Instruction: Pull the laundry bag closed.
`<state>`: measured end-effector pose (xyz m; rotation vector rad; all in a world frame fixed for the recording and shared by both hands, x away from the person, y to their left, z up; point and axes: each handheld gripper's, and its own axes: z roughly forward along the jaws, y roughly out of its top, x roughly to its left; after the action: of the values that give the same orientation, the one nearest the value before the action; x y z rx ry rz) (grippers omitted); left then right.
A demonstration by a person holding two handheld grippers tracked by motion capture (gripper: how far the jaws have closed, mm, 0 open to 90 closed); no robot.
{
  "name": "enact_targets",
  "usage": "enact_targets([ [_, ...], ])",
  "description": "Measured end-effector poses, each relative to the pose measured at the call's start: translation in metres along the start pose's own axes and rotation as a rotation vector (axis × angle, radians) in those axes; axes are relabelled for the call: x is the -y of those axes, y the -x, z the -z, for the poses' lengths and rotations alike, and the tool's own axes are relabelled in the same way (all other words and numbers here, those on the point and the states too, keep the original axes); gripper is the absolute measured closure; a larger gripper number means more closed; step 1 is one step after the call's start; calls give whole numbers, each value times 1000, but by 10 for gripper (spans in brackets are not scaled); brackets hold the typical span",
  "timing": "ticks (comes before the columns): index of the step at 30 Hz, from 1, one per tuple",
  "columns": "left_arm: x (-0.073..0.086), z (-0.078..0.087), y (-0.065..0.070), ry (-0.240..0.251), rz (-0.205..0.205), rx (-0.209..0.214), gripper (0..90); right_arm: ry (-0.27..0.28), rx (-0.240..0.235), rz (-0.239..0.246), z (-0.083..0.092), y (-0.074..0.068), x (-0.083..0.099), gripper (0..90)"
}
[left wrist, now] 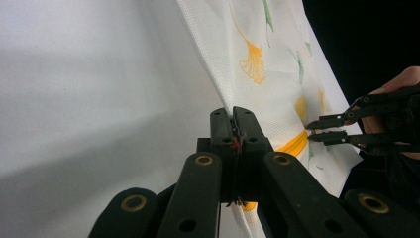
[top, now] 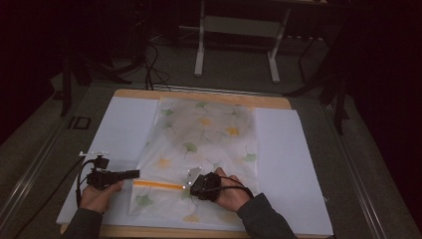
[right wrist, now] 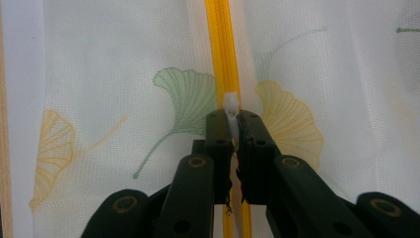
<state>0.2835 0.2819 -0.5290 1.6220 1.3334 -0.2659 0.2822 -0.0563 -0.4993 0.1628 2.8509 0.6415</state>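
- Left tongs point(top: 135, 174) sit low at the near-left, jaws pressed together on the edge of the mesh bag point(left wrist: 257, 64), pointing right.
- Left hand point(top: 99, 195) grips from behind, sleeve at the near edge.
- Right tongs point(right wrist: 231, 124) are clamped on the white zipper pull point(right wrist: 231, 106).
- Right hand point(top: 230, 191) lies near centre, forearm angled in.

free room and obstacles on my table. the white sheet point(top: 124, 129) lies bare to the left of the mesh bag point(top: 204, 144), and bare again to its right — open passage on both flanks. near the front edge, my left gripper point(top: 133, 174) clamps the bag's left edge and my right gripper point(top: 188, 185) pinches the white zipper pull point(right wrist: 231, 106); the orange zipper point(top: 158, 185) spans the gap between them — that stretch is blocked.
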Motion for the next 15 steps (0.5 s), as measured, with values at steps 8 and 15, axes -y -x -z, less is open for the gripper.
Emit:
enact_targets([
  [8,0,0,0,-2,0,1,894,2,-1,0,1,0,1,847],
  [15,0,1,0,0,0,-2,894,-7,1,-5,1,1,6,847],
])
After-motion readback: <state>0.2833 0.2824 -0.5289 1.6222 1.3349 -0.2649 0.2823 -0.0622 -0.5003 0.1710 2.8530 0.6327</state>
